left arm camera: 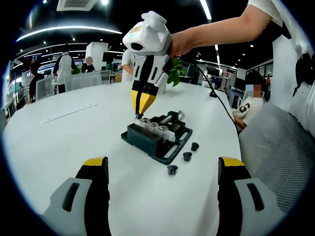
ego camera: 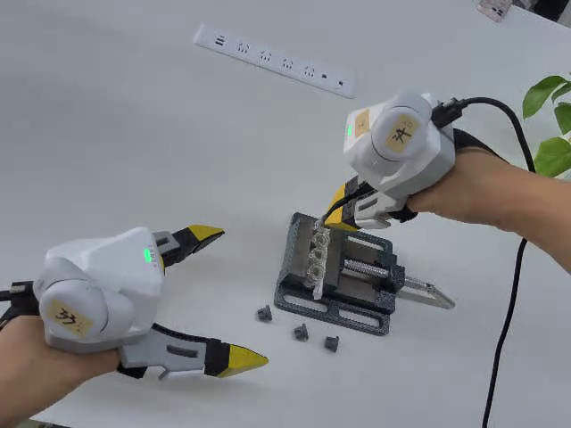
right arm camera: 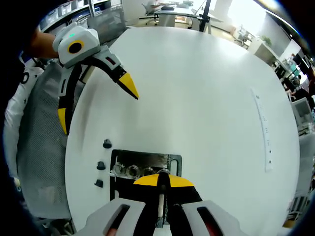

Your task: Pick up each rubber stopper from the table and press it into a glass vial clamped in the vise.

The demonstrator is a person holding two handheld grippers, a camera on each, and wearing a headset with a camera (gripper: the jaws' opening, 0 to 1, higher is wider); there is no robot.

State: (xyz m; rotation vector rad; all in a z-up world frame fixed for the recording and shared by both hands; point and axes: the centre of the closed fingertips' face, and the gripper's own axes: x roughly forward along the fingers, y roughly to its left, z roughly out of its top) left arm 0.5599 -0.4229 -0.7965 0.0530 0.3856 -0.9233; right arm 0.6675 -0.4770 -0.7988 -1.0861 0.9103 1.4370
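Left gripper (ego camera: 236, 297) nearest me, jaws spread wide with nothing between them, above the white table (ego camera: 134, 134). Dark vise (ego camera: 357, 290) sits mid-table, clamping a row of glass vials (ego camera: 317, 259). Right gripper (ego camera: 328, 216) has its jaws closed together, tips down on the end vial; I can't tell if a stopper is pinched there. Three rubber stoppers (ego camera: 301, 333) lie loose on the table just beside the vise.
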